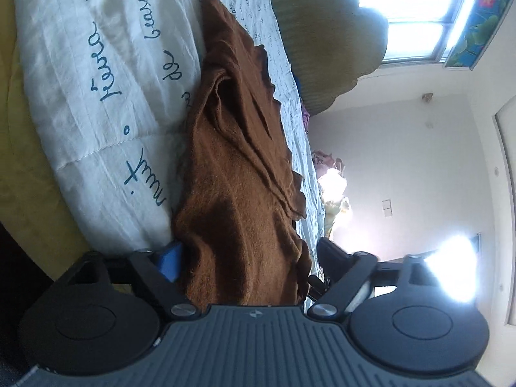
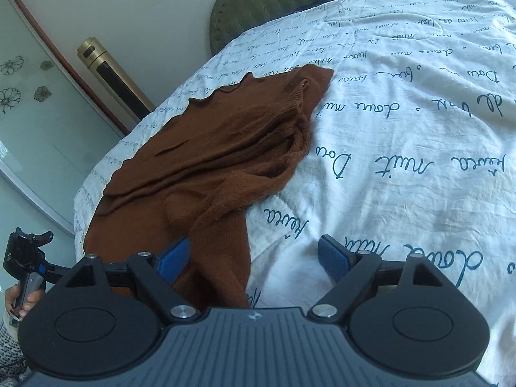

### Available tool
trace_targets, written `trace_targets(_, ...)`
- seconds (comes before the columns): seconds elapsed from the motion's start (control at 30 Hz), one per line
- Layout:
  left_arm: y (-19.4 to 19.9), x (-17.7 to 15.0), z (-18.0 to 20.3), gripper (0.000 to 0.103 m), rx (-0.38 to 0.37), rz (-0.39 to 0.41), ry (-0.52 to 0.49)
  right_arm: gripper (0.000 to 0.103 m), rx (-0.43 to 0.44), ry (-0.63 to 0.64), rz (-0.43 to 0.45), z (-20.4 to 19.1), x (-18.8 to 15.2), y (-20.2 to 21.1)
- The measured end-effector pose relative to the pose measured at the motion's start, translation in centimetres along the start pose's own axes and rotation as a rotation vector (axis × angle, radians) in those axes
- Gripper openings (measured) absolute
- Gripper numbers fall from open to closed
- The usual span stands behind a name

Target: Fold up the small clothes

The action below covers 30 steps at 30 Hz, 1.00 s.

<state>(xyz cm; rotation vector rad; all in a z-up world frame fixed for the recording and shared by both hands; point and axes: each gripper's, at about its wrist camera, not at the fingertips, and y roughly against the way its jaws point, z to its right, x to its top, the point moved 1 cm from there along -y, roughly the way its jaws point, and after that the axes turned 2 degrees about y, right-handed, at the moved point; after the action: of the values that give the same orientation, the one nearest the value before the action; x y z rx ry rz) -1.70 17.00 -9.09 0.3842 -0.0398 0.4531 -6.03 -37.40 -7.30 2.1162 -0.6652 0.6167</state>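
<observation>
Brown knit garment [image 2: 206, 161] is laid rumpled on the white printed bedspread [image 2: 403, 161], its long axis running far from both released grippers, left gripper [image 1: 248, 267] and right gripper [image 2: 254, 258], whose spread jaws straddle its near end.

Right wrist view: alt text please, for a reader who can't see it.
A brown knit garment lies rumpled on a white quilt with blue script, its near end between the open right gripper pads. Far left, a hand holds the left gripper.
</observation>
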Motion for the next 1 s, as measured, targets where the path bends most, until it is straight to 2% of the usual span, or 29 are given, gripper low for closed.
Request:
trace_targets(0.03,-0.2,0.1,-0.3,0.009,0.029,-0.022,0.013,0.087,0.018,-0.017,0.002,0.2,0.1,0.2)
trace_targets(0.07,-0.5,0.2,-0.6,0.001,0.074,-0.041,0.021,0.087,0.022,-0.024,0.003,0.4,0.1,0.3)
trace_targets(0.17,-0.9,0.1,-1.4,0.001,0.071,-0.059,0.039,0.087,0.002,-0.024,0.007,0.5,0.0,0.5)
trace_targets(0.37,-0.3,0.1,0.0,0.001,0.090,-0.033,-0.026,0.087,-0.004,-0.035,0.026,0.3,-0.1,1.0)
trace_targets(0.63,1.6,0.1,1.2,0.001,0.067,-0.015,-0.046,0.087,0.061,-0.154,0.018,1.9,0.5,1.0)
trace_targets(0.73,1.9,0.2,2.1,0.001,0.048,-0.008,-0.062,0.087,0.057,-0.143,0.016,1.9,0.5,0.9)
trace_targets(0.77,1.9,0.2,2.3,0.001,0.046,-0.004,-0.059,0.085,0.060,-0.132,0.019,1.8,0.5,0.7)
trace_targets(0.83,2.0,0.3,2.6,0.001,0.029,-0.008,-0.052,0.056,0.084,-0.142,0.010,1.7,0.3,0.3)
trace_targets(0.87,2.0,0.3,2.7,0.001,0.032,-0.006,-0.048,0.037,0.114,-0.152,0.006,1.7,0.2,0.1)
trace_targets(1.0,2.2,0.4,2.5,0.001,0.029,-0.011,-0.034,0.038,0.142,-0.149,0.049,1.2,0.5,0.4)
